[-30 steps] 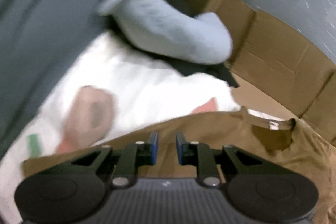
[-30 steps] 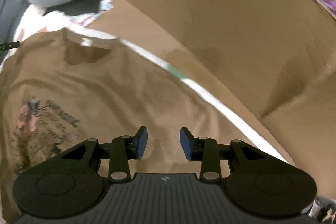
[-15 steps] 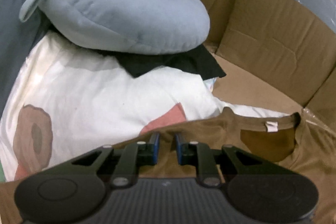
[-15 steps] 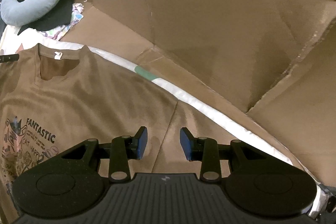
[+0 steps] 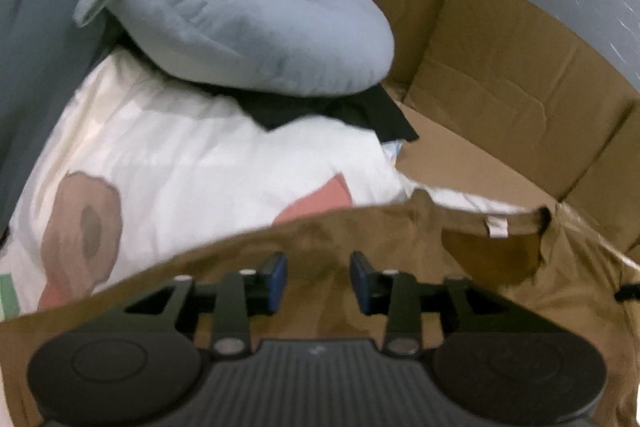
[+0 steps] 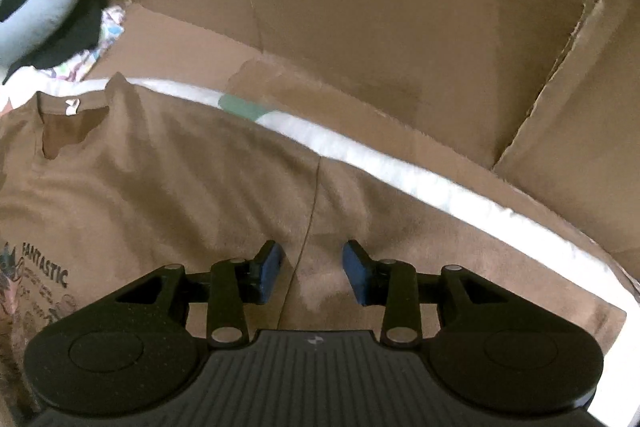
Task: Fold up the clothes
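Since the earlier frame the left gripper [image 5: 313, 281] has parted its jaws, which had been nearly closed over the shoulder edge of the brown T-shirt [image 6: 168, 179]; the cloth is released. The shirt lies spread face-up on the white sheet [image 5: 192, 171], collar toward the grey neck pillow [image 5: 240, 23]. The right gripper [image 6: 308, 273] hovers with jaws apart above the sleeve seam, holding nothing. Judged: the spread is set; a fold could follow.
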A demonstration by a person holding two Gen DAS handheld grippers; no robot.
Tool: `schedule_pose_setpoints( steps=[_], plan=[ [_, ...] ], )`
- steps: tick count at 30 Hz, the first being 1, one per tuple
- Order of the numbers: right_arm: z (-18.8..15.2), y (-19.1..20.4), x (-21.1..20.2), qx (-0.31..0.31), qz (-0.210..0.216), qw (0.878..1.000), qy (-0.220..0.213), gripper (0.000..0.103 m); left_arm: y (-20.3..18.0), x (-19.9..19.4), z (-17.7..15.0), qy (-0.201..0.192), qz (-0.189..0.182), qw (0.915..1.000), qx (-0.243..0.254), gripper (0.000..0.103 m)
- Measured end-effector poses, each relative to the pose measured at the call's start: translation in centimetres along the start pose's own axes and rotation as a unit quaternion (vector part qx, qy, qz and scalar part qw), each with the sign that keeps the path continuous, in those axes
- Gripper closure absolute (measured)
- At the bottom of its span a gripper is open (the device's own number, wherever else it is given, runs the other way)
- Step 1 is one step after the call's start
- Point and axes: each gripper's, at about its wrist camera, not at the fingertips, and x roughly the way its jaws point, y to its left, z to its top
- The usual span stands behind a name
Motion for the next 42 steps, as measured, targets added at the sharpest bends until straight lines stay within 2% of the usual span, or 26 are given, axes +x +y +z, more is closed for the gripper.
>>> schedule_pose_setpoints(
  steps=[3, 5, 6, 7, 14, 17, 19, 24, 29, 34, 36, 42],
  plan=[
    [-0.9, -0.4, 0.6, 0.01, 0.0, 1.0, -0.013, 0.058, 0.6, -1.6, -1.6, -0.012, 0.002, 0.9999, 0.007, 0.065],
    [-1.0, -0.3, 0.6, 0.002, 0.001, 1.0, -0.019, 0.057, 0.9, -2.6, -2.3, -0.017, 0.004, 0.9998, 0.011, 0.058],
    [-1.0, -0.4, 0.5, 0.001, 0.004, 1.0, -0.021, 0.056, 1.0, -3.0, -2.7, -0.018, 0.005, 0.9997, 0.013, 0.049],
    [-1.0, -0.5, 0.5, 0.001, 0.006, 1.0, -0.022, 0.056, 1.2, -3.4, -3.0, -0.02, 0.008, 0.9997, 0.013, 0.048],
    [-1.2, -0.5, -2.1, 0.013, 0.01, 0.999, -0.044, 0.056, 2.0, -6.9, -4.4, -0.034, 0.022, 0.9991, 0.012, 0.048],
    [-1.5, -0.8, -6.7, 0.023, 0.009, 0.998, -0.059, 0.056, 1.8, -9.2, -4.6, -0.014, 0.028, 0.9994, 0.018, 0.047],
    [-1.6, -1.0, -9.7, 0.03, 0.009, 0.997, -0.069, 0.056, 1.8, -11.7, -4.6, -0.001, 0.019, 0.9998, 0.01, 0.047],
    [-1.9, -0.9, -18.3, 0.029, 0.013, 0.996, -0.089, 0.055, 0.3, -19.5, -5.0, 0.018, 0.016, 0.9997, 0.009, 0.046],
    [-2.0, 0.1, -29.1, -0.001, 0.023, 0.994, -0.11, 0.05, -1.3, -27.2, -4.9, 0.014, 0.015, 0.9996, 0.021, 0.044],
    [-2.5, 0.4, -40.7, -0.016, 0.03, 0.986, -0.166, 0.048, -2.5, -34.4, -4.8, -0.01, 0.01, 0.9997, 0.021, 0.042],
    [-2.9, 0.3, -44.3, -0.025, 0.024, 0.983, -0.179, 0.042, -2.7, -36.9, -4.9, -0.018, 0.012, 0.9995, 0.021, 0.041],
    [-3.6, -1.0, -52.3, -0.035, 0.034, 0.977, -0.205, 0.041, -2.2, -43.5, -5.6, -0.036, 0.024, 0.9991, -0.002, 0.038]
  ],
)
